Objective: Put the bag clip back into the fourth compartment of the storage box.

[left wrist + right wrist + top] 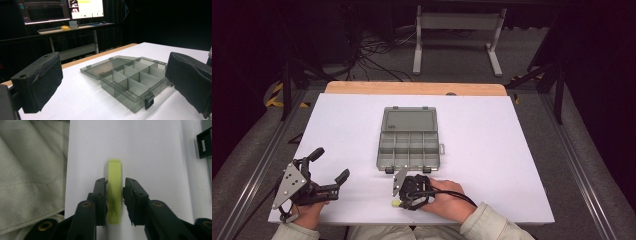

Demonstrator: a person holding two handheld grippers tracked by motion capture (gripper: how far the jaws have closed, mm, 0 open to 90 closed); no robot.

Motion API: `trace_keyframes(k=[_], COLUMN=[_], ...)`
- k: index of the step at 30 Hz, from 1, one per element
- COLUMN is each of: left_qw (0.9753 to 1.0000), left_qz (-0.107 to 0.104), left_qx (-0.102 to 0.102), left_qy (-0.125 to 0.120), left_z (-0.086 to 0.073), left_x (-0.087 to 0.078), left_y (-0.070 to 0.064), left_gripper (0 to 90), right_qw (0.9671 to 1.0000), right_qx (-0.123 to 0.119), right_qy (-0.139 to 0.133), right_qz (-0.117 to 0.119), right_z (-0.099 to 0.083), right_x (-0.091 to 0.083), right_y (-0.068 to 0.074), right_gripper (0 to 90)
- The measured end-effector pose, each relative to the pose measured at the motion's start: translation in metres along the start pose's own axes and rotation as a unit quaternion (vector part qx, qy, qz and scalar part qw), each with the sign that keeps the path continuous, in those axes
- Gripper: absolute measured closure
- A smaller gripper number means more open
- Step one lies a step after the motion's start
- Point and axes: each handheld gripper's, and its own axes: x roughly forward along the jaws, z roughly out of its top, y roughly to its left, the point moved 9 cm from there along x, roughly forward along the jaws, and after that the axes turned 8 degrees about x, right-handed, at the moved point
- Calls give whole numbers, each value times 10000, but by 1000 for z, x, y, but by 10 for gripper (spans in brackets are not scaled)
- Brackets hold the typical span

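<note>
One open compartment box (409, 139), one yellow-green clip (114, 192). Right gripper (115, 202) jaws close around the clip, seen clearly in its own view. Left gripper (329, 165) gapes wide, empty.

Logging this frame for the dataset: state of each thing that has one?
compartment box: lid open, laid flat behind; compartments look empty.
front latch: unfastened.
yellow-green clip: lying on the table, between the jaws.
left gripper: open, holding nothing.
right gripper: closed around the clip.
</note>
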Motion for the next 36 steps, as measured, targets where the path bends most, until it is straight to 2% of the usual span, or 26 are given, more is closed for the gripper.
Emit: trace_keyframes(k=[2,6,7,11,19,26,29,36], left_qw=[10000,10000,10000,10000,10000,10000,10000,10000], left_qz=[0,4,4,3,-1,2,-7,4], left_qx=[-1,0,1,3,6,6,4,-3], left_qy=[8,-2,-1,7,16,7,14,15], left_z=[0,0,0,0,0,0,0,-1], left_x=[0,0,0,0,0,0,0,1], left_y=[0,0,0,0,0,0,0,0], left_gripper=[17,17,17,17,17,17,17,17], right_qw=[10000,10000,10000,9998,9989,9974,9958,9934], right_qx=[-37,-76,-25,-67,13,36,92,204], right_qy=[-18,-5,-62,-161,-454,-704,-885,-1102], right_qz=[-16,-28,-65,-52,-99,-161,-202,-238], right_z=[0,0,1,3,8,13,15,17], right_x=[0,-3,-3,-9,-27,-43,-53,-68], right_y=[1,1,1,0,-5,-11,-16,-22], right_gripper=[774,778,779,781,782,782,782,782])
